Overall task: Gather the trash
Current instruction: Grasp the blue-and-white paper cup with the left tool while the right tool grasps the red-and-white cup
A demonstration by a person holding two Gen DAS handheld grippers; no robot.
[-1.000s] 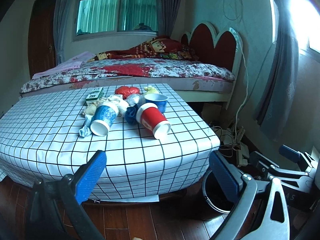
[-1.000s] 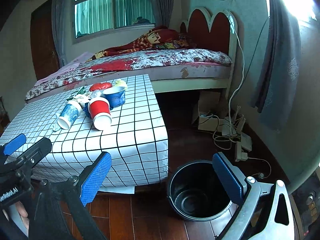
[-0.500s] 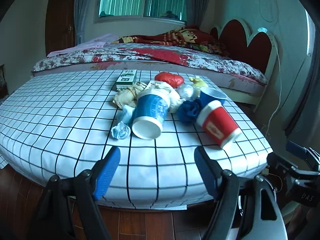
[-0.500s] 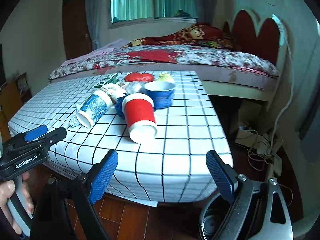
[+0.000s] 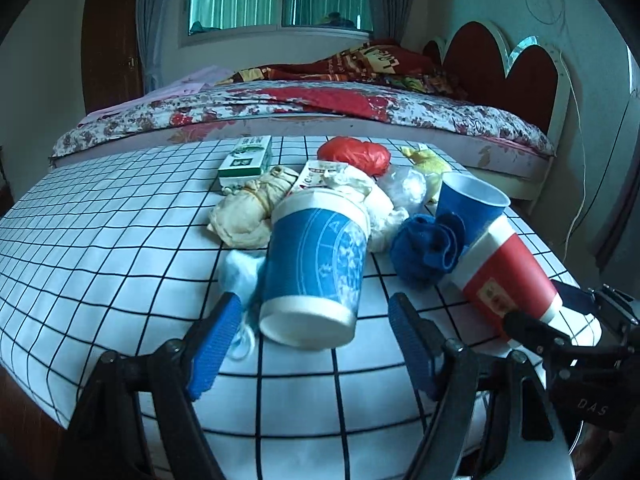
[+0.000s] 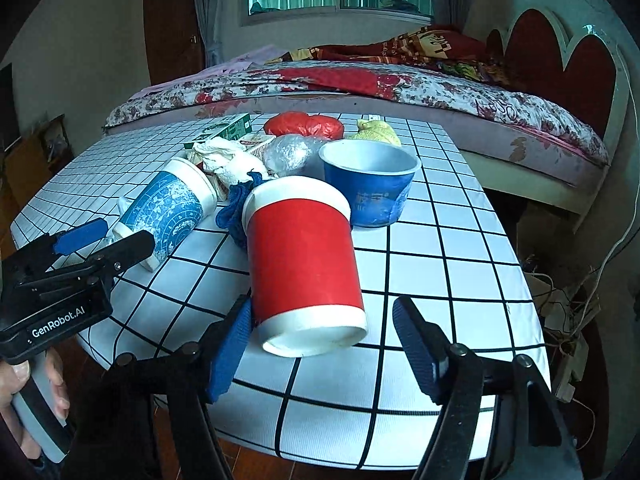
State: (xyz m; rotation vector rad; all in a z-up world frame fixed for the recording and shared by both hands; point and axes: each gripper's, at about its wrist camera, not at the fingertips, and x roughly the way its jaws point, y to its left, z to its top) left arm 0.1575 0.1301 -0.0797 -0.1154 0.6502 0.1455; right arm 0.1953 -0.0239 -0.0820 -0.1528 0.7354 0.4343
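A pile of trash lies on the checked table [image 5: 100, 248]. A blue patterned paper cup [image 5: 316, 264] lies on its side, mouth toward me, just ahead of my open left gripper [image 5: 316, 344]. A red paper cup [image 6: 304, 260] lies on its side between the fingers of my open right gripper [image 6: 320, 344]; it also shows in the left wrist view [image 5: 508, 272]. Behind them are a blue bowl cup [image 6: 370, 182], a blue cloth [image 5: 428, 250], a cream wad [image 5: 248, 212], white tissue [image 6: 230, 160], a red bag [image 5: 354, 154] and a green box [image 5: 246, 158].
A bed with a floral cover [image 5: 320, 108] stands behind the table, with a red heart headboard [image 5: 500, 68]. Cables and power strips [image 6: 568, 320] lie on the floor at the right. My left gripper also shows at the left of the right wrist view [image 6: 80, 256].
Both grippers have moved in toward the table and up to the cups. The black bin seen earlier on the floor is out of view.
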